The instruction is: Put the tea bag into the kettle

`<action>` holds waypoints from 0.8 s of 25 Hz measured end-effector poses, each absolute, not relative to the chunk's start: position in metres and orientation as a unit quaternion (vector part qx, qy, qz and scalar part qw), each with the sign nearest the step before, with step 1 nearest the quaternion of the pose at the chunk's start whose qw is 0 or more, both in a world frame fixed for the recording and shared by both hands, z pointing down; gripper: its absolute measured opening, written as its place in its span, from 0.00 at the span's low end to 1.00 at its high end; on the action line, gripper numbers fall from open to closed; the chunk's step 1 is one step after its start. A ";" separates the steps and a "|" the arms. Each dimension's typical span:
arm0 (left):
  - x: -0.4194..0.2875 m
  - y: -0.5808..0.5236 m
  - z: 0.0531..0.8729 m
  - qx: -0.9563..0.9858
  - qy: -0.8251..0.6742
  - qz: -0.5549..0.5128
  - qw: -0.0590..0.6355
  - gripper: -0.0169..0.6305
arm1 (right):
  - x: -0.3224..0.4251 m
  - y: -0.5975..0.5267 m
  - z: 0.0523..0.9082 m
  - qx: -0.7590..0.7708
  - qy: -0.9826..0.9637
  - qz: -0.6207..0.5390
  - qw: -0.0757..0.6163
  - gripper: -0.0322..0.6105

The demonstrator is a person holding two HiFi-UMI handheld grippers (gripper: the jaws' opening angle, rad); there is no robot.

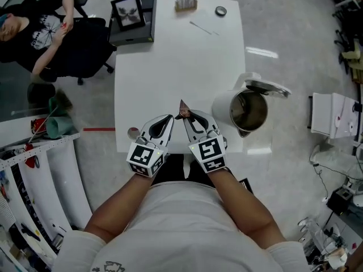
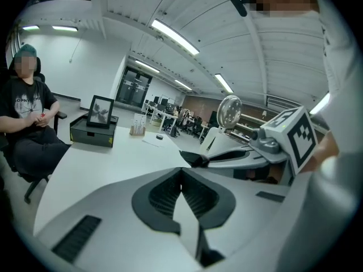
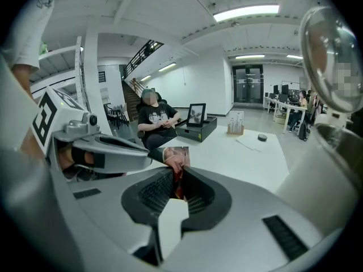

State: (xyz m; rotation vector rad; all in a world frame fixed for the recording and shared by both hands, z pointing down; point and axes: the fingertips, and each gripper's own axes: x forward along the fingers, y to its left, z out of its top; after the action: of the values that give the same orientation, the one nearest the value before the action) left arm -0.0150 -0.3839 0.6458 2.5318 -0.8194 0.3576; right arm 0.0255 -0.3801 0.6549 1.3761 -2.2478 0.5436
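Observation:
A reddish-brown tea bag packet stands up from the tips of my right gripper, which is shut on its lower part above the table's front edge. In the right gripper view the packet pokes out past the closed pads. My left gripper is shut, and its tip rests against the packet's left edge. I cannot tell whether it pinches the packet. The white kettle stands just right of my right gripper, its lid flipped open and the inside bare.
At the table's far end are a black box with a framed picture, a small holder, a tape roll and a thin stick. A person sits on a chair at the far left. White shelving runs along the left.

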 end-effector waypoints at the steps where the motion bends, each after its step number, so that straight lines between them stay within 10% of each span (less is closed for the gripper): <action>1: -0.008 -0.378 0.641 0.920 -0.294 0.129 0.223 0.04 | 0.033 -0.374 0.647 0.503 -0.813 0.194 0.219 0.13; 20: 0.116 -0.339 0.516 0.957 -0.249 0.065 0.134 0.04 | 0.147 -0.314 0.514 0.569 -0.805 0.118 0.124 0.12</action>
State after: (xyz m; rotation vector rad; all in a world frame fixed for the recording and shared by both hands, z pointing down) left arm 0.1157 -0.3392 0.5156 2.7746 -0.7231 0.1872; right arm 0.1468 -0.3141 0.5136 1.6575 -2.3459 0.3440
